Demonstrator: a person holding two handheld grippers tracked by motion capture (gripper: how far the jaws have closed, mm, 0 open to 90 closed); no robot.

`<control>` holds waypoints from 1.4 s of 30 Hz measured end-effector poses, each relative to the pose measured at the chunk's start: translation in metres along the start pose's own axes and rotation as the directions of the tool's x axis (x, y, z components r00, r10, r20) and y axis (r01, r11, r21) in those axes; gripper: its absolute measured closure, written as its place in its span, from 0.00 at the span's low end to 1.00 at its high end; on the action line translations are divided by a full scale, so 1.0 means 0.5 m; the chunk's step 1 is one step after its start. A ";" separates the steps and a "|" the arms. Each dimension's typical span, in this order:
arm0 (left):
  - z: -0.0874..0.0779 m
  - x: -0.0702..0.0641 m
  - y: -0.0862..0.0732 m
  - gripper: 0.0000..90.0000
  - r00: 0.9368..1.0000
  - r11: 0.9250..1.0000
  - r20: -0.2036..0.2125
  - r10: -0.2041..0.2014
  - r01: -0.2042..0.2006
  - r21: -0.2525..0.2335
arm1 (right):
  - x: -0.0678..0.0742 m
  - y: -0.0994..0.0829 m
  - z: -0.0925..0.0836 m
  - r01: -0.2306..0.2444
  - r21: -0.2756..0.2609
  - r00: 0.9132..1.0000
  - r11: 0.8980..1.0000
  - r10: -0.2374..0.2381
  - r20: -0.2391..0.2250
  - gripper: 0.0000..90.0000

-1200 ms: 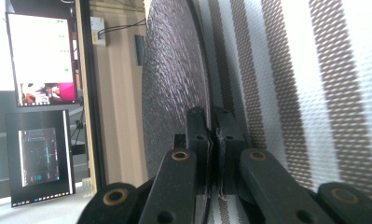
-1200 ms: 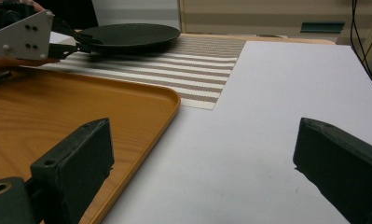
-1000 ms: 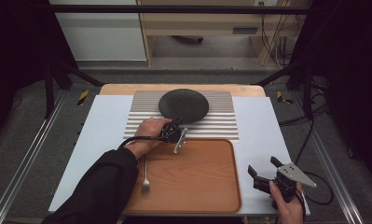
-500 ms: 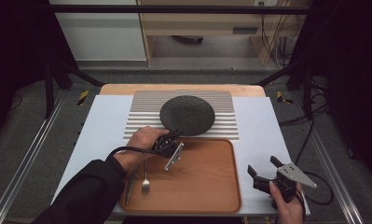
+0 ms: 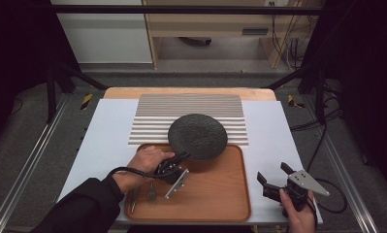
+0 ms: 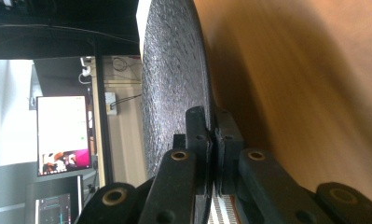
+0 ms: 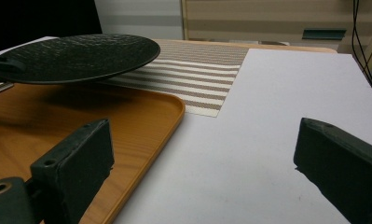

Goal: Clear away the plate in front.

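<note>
A dark textured round plate [image 5: 198, 136] hangs above the far edge of the wooden tray [image 5: 215, 199], partly over the striped mat [image 5: 191, 109]. My left gripper [image 5: 184, 156] is shut on the plate's near-left rim. In the left gripper view the two jaws pinch the rim of the plate [image 6: 172, 88], which appears on edge, with the tray [image 6: 305, 79] beside it. My right gripper [image 5: 275, 175] rests at the table's front right, jaws wide apart with nothing between them. Its view looks across at the lifted plate [image 7: 76, 56] and the tray [image 7: 72, 116].
A fork [image 5: 152, 190] and another utensil [image 5: 134, 196] lie at the tray's near-left corner. The white table cover [image 5: 101, 141] lies under the mat and tray. Metal rails run along both sides of the table; a cabinet stands beyond it.
My left gripper has carried the plate from the striped mat toward me and to the right, so it now overhangs the tray. The right gripper has stayed where it was.
</note>
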State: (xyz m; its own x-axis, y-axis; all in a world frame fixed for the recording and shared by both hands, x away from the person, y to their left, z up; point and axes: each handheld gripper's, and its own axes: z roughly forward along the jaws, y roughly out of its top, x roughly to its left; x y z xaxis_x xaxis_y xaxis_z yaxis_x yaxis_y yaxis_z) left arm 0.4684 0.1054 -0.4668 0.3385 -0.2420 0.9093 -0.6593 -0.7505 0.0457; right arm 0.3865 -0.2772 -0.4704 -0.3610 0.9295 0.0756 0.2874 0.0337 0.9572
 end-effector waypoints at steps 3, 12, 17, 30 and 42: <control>-0.014 -0.006 0.004 0.96 1.000 1.000 -0.001 -0.010 0.010 -0.006 | 0.000 0.000 0.000 -0.002 -0.001 1.000 1.000 0.002 -0.001 0.05; -0.040 -0.023 0.015 0.96 1.000 1.000 0.000 -0.013 0.013 -0.025 | 0.000 -0.001 0.000 0.000 0.002 1.000 1.000 0.000 -0.002 0.05; -0.059 -0.033 0.022 0.96 1.000 0.999 0.000 -0.031 0.031 -0.026 | -0.001 -0.002 0.000 -0.002 0.004 1.000 1.000 0.002 0.003 0.05; -0.090 -0.069 0.050 0.96 0.999 0.999 0.028 -0.019 0.020 -0.050 | 0.001 -0.002 0.001 0.005 0.006 1.000 1.000 -0.005 -0.001 0.05; -0.127 -0.097 0.075 0.96 0.999 0.998 0.017 -0.028 0.029 -0.054 | 0.005 -0.003 0.005 0.005 0.008 1.000 1.000 -0.005 -0.011 0.05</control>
State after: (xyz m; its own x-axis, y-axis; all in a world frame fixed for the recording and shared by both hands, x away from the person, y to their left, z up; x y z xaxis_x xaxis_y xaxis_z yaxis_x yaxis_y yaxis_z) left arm 0.3847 0.1280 -0.4829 0.3683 -0.2308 0.9006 -0.6843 -0.7230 0.0946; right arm 0.3876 -0.2740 -0.4724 -0.3719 0.9253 0.0740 0.2930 0.0413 0.9552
